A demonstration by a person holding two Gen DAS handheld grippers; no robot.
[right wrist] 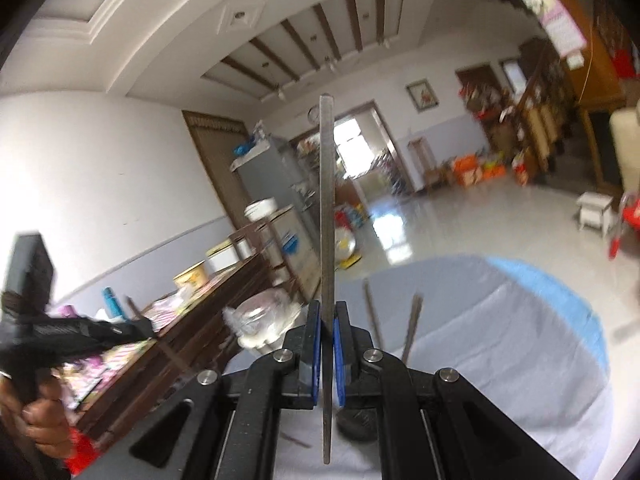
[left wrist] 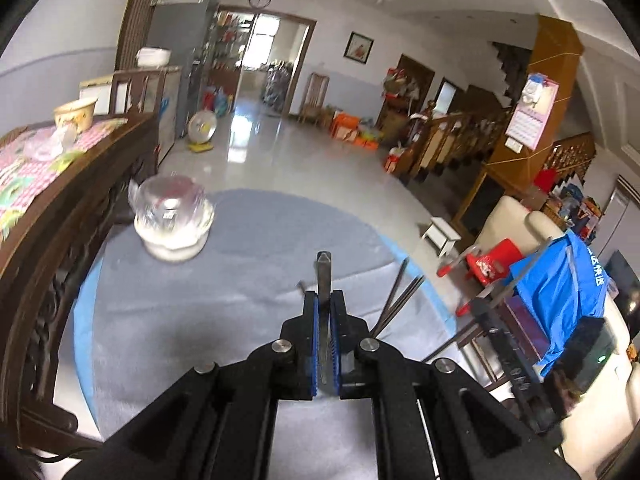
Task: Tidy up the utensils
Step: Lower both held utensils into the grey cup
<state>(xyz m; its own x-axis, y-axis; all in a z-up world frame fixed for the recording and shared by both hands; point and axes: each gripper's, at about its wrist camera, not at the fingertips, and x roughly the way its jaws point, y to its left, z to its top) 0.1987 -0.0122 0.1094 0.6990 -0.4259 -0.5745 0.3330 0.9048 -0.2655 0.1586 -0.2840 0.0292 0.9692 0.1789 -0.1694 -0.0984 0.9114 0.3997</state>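
A slim metal chopstick (left wrist: 323, 270) is sitting clamped between the blue pads of the left hand-held gripper (left wrist: 324, 300), its squared end poking forward just past the fingertips above the table (left wrist: 200, 320). A second long metal chopstick (right wrist: 327, 220) is standing nearly upright in the right hand-held gripper (right wrist: 327, 312), whose jaws are pressing tight on it low on its length, so most of it is rising toward the ceiling while a short tail is hanging below the pads. More loose chopsticks (left wrist: 400, 300) are lying on the grey cloth (left wrist: 240, 240) covering the round table, to the right of the left hand-held gripper and near the table's edge; their count is hard to tell. A glass teapot (left wrist: 172, 216) is standing on the cloth further left, blurred. Beyond it, a dark wooden sideboard (left wrist: 80, 200) is carrying a pale bowl (left wrist: 76, 114). In the right wrist view, a hand (right wrist: 40, 420) is gripping the left device at the left edge.
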